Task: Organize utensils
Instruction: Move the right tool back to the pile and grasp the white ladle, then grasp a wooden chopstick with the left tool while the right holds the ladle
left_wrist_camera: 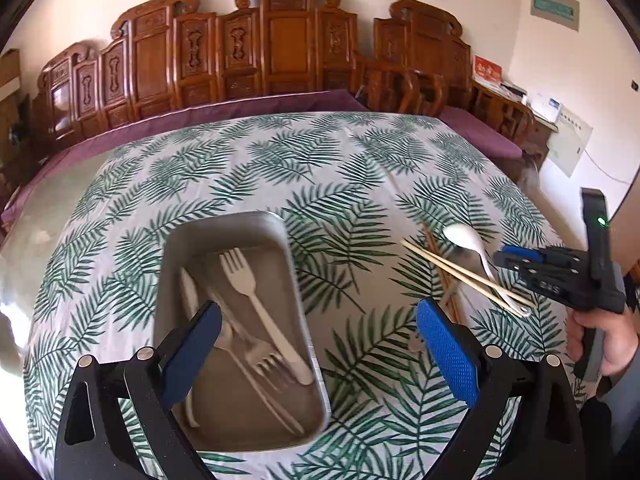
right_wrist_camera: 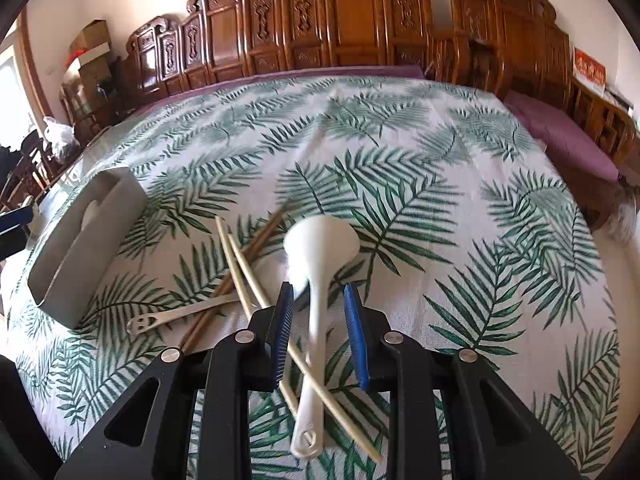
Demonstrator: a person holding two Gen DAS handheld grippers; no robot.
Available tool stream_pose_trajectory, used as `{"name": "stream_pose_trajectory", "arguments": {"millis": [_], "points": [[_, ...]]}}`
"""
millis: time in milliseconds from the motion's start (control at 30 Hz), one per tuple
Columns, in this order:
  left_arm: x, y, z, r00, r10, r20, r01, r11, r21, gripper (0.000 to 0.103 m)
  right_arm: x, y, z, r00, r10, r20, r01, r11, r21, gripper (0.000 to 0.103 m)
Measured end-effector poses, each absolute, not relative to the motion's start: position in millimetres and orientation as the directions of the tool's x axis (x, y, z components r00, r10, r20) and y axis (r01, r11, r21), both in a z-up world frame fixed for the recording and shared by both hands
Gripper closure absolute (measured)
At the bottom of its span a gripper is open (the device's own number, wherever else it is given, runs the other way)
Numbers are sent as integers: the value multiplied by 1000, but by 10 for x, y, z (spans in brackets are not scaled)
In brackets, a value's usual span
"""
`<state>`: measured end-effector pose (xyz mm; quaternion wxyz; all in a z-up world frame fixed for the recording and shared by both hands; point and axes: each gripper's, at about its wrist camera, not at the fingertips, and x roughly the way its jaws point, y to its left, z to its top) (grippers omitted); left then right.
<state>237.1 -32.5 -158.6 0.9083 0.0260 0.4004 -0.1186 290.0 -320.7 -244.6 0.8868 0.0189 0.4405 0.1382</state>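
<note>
Left wrist view showed your left hand-held gripper (left_wrist_camera: 316, 344) spread wide with nothing between its blue pads (left_wrist_camera: 448, 352), hanging over the near end of the grey tray (left_wrist_camera: 224, 232) on the leaf-print table (left_wrist_camera: 340, 168). Inside the tray lay a white plastic fork (left_wrist_camera: 256, 300), a metal fork (left_wrist_camera: 256, 356) and a white knife (left_wrist_camera: 190, 292), partly overlapping. Off to the right, your hand (left_wrist_camera: 608, 340) held the other tool.

In the right wrist view, your right hand-held gripper (right_wrist_camera: 320, 332) stood partly closed around the handle of the white spoon (right_wrist_camera: 320, 248); whether the pads actually pressed on it, I could not tell. The spoon lay across a pair of pale chopsticks (right_wrist_camera: 240, 264), beside brown chopsticks (right_wrist_camera: 256, 244) and a metal utensil handle (right_wrist_camera: 180, 316). The tray sat well to the left.
</note>
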Motion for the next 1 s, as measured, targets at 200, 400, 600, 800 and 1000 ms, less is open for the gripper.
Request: {"name": "stream_pose_trajectory", "arguments": {"millis": [200, 400, 600, 800, 1000], "points": [[2377, -537, -1666, 632, -208, -746, 274, 961, -36, 9, 2992, -3197, -2527, 548, 269, -792, -219, 960, 174, 74], [2378, -715, -1752, 615, -211, -760, 296, 955, -26, 9, 3007, -3161, -2604, 523, 213, -825, -215, 970, 114, 80], [2353, -938, -1852, 599, -201, -775, 313, 950, -6, 9, 2970, -3226, -2581, 497, 244, -833, -224, 963, 149, 92], [2372, -1143, -1956, 577, -189, -794, 308, 951, -3, 9, 2856, -3417, -2364, 557, 246, -793, -201, 967, 159, 92], [2493, -1389, -2085, 526, -192, -829, 291, 956, -37, 9, 2828, -3563, -2393, 571, 215, -792, -193, 973, 124, 92]]}}
